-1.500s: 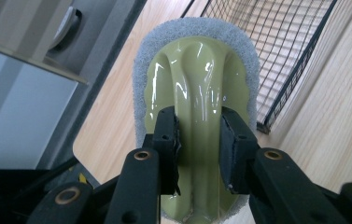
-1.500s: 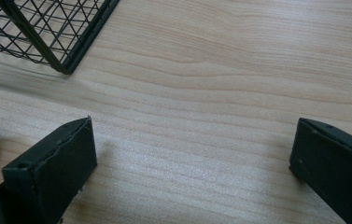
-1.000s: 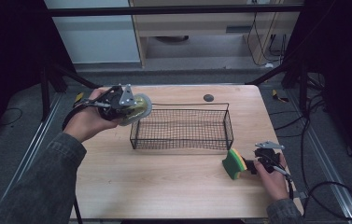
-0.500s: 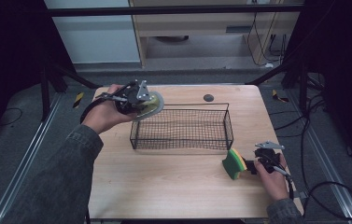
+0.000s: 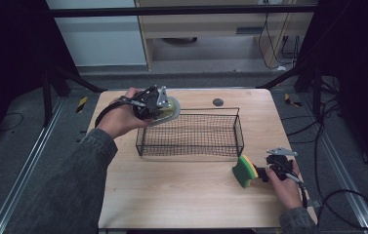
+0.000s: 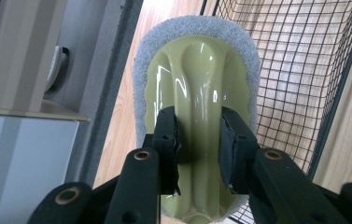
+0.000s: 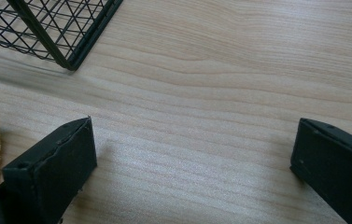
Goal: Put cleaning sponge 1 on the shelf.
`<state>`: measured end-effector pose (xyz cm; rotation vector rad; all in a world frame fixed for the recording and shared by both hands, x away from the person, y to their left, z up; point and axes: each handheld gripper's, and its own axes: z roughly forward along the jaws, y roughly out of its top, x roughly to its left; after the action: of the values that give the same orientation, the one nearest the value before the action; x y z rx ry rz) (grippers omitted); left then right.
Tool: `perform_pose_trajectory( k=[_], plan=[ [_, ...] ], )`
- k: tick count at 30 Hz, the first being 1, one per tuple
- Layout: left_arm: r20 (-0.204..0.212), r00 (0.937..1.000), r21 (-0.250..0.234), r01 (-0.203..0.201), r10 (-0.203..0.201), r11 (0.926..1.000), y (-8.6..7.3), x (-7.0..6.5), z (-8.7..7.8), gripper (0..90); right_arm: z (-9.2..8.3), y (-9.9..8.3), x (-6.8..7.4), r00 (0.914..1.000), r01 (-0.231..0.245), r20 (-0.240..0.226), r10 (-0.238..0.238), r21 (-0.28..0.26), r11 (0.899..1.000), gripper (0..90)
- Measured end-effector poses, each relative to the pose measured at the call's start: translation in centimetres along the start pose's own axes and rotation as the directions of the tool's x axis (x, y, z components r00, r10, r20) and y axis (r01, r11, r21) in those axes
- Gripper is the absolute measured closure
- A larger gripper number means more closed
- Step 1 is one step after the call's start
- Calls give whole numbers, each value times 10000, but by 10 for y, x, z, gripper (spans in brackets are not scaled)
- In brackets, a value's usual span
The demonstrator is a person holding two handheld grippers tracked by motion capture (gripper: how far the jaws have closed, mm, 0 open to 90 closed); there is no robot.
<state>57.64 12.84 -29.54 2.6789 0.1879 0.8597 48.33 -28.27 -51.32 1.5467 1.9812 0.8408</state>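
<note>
Work: a scrubber (image 5: 168, 111) is being carried to the basket (image 5: 190, 134); judged, the drop is not yet made.
Left tongs (image 6: 198, 140): pinching the scrubber by the raised ridge of its glossy green back, pads on either side.
Scrubber place: upper left of the high view, held above the basket's far-left corner; in the left gripper view the mesh lies to its right and below.
Right tongs (image 7: 192, 154): spread wide, nothing between them, low over the worktop (image 5: 172, 195).
Sponge (image 5: 243, 171): lower right of the high view, on the worktop, just beside the right tongs and outside the basket.
Risk, slip: the ridge is smooth and shiny, so the scrubber could slide out before it clears the rim.
Risk, miss: let go this near the corner, it could catch the wire edge and tip onto the worktop.
Risk, nudge: the right tongs could push the sponge aside.
Writing: none readable on anything.
</note>
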Motion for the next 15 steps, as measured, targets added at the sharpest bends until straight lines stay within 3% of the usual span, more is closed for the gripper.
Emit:
perform_pose_trajectory(
  k=[8,15],
  plan=[
    [-182,9992,-46,-355,355,9994,10,-6,-1,704,0,0,0,10000,3,-2,-3,0,10000,4],
    [-235,9981,35,-573,574,9984,7,-9,0,704,0,0,0,10000,-16,-13,16,-18,10000,4]
  ],
)
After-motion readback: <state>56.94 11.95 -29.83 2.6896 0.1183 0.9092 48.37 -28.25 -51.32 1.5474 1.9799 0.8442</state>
